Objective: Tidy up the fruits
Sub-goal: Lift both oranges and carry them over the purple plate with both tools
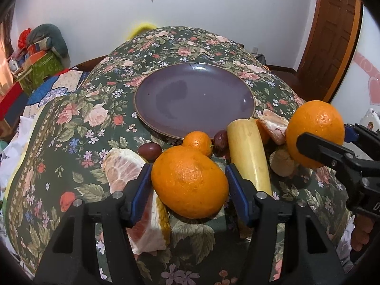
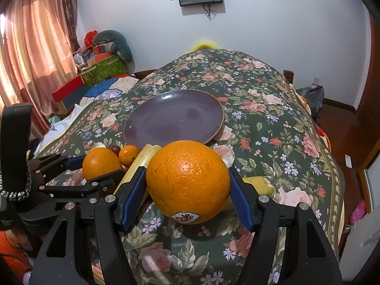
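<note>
Between your right gripper's blue pads sits a firm, heavy orange, pinched at its widest girth and lifted near the empty plate; your left gripper clamps another orange likewise, so squeeze gently: waxy peel slips

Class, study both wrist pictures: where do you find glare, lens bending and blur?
Left wrist view: glare spots on the purple plate and a soft sheen on the orange between the left gripper pads; the door frame bows. Right wrist view: a highlight on the stickered orange in the right gripper; the near tablecloth blurs.
</note>
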The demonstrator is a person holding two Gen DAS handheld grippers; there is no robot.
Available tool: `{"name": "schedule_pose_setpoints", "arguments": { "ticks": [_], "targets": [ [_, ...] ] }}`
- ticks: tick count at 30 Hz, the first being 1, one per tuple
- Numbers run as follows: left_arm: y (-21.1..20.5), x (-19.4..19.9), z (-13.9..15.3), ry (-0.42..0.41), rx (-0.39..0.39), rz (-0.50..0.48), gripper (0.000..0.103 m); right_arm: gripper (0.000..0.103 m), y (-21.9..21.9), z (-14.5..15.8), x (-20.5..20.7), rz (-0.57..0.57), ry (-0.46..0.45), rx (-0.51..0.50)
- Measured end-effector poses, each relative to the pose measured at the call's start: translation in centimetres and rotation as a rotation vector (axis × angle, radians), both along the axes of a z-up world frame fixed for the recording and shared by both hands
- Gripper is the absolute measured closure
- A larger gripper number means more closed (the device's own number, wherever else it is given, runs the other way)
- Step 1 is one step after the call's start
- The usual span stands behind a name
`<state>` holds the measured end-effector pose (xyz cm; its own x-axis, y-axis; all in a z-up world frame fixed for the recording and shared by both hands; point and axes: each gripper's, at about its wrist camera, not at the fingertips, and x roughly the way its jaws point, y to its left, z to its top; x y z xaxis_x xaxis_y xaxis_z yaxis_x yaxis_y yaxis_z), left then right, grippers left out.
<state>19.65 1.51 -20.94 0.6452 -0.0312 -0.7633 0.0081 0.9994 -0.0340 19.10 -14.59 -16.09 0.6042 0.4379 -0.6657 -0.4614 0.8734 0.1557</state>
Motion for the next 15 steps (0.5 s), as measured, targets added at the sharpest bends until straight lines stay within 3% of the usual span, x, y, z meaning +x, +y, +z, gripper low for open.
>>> {"name": "schedule_pose_setpoints", "arguments": {
  "ticks": [6, 15],
  "targets": [
    [0.5, -0.2, 0.7, -0.006, -0.026, 0.011, 0.043, 0.039, -0.2, 0.2, 0.0, -0.005, -0.001, -0.001],
    [0.8, -0.9, 3.9, -0.097, -0.014, 0.009, 0.043, 0.039, -0.7, 1.3, 0.5, -0.018, -0.025, 0.014]
  ]
}}
